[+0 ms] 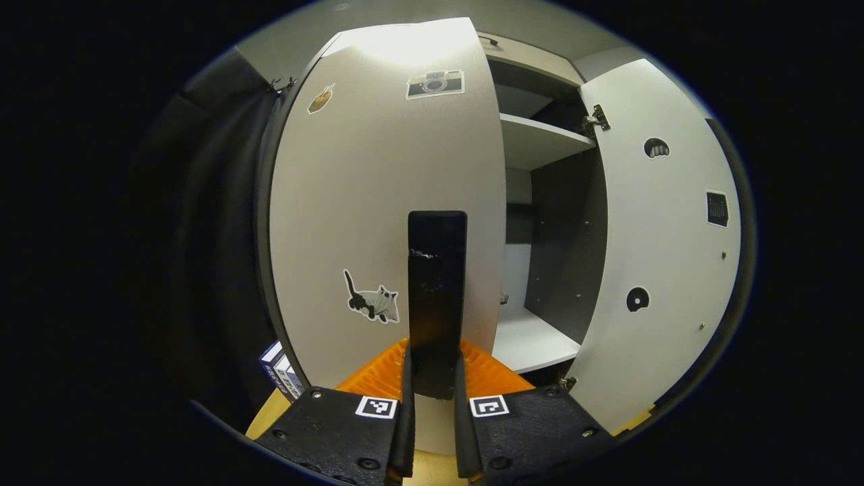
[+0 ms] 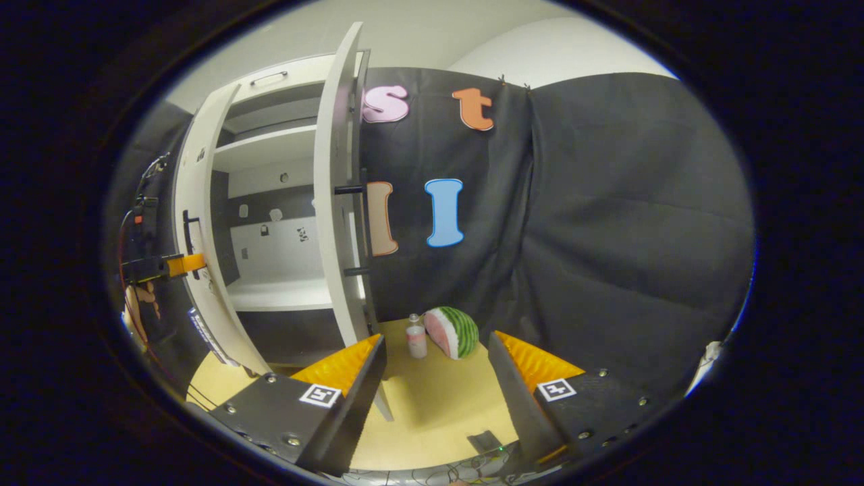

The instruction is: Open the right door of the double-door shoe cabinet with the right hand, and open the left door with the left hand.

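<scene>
Gripping the dark bar handle (image 1: 437, 297) of the left door (image 1: 378, 202), the left gripper (image 1: 435, 405) has its two fingers pressed against the handle's sides at its lower end, as the left gripper view shows. That door stands partly swung out from the shoe cabinet (image 1: 540, 142), with a gap at its free edge through which white shelves and a dark inner wall are visible. The right door (image 1: 665, 250) is swung wide, its inner face and hinges turned toward the camera. In the right gripper view the right gripper (image 2: 437, 378) hangs with its fingers spread and nothing between them, well apart from the cabinet and pointed toward the black cloth wall, above a wooden worktop (image 2: 432, 412) where a small bottle (image 2: 416, 337) stands just beside a watermelon slice (image 2: 451, 332). The same view shows the left gripper (image 2: 182, 264) farther off, at the left door's handle (image 2: 189, 236), with the right door (image 2: 335, 202) seen nearly edge-on. By this evidence the right door's step appears done and the left door's opening is the step in hand, roughly midway. The next move likely calls for pulling the handle outward along the door's hinge arc, keeping the grip square so the fingers do not slip down the bar, until the left door matches the right.
</scene>
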A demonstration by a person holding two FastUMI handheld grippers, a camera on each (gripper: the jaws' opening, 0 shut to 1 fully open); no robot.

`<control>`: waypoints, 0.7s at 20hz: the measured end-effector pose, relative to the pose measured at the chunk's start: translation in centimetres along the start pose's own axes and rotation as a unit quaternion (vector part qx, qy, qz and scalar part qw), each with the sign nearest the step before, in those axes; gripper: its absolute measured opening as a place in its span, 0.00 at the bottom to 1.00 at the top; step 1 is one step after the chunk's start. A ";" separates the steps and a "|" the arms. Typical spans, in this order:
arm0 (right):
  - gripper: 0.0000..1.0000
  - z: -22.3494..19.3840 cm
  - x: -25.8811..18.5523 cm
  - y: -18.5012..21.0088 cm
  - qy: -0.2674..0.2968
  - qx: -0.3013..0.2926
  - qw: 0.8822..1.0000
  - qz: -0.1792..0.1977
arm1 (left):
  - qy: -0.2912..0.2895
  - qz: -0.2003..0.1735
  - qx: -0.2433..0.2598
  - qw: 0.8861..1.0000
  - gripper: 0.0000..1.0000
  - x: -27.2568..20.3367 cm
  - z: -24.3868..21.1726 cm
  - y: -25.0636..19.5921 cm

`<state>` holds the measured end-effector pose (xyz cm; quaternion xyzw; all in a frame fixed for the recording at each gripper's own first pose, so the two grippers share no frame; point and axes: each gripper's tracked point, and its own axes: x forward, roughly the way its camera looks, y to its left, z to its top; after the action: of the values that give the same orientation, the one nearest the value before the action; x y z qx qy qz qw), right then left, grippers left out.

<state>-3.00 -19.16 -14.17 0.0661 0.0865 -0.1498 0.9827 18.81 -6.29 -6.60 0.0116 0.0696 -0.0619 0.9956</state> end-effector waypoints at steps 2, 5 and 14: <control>0.90 -0.2 -0.1 0.7 0.002 0.002 1.000 0.007 | 0.000 -0.001 -0.001 1.000 0.25 0.1 0.0 0.0; 0.90 -0.5 -0.3 1.9 0.007 0.002 1.000 0.017 | 0.001 -0.004 -0.004 1.000 0.25 0.1 0.0 0.2; 0.90 -0.9 -0.7 4.9 0.020 0.009 0.999 0.041 | 0.005 -0.021 -0.017 1.000 0.25 -0.8 0.1 0.8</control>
<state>-2.30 -14.21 -14.43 0.0820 0.1024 -0.1090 0.9854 18.17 -5.41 -6.34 -0.0062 0.0759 -0.0816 0.9938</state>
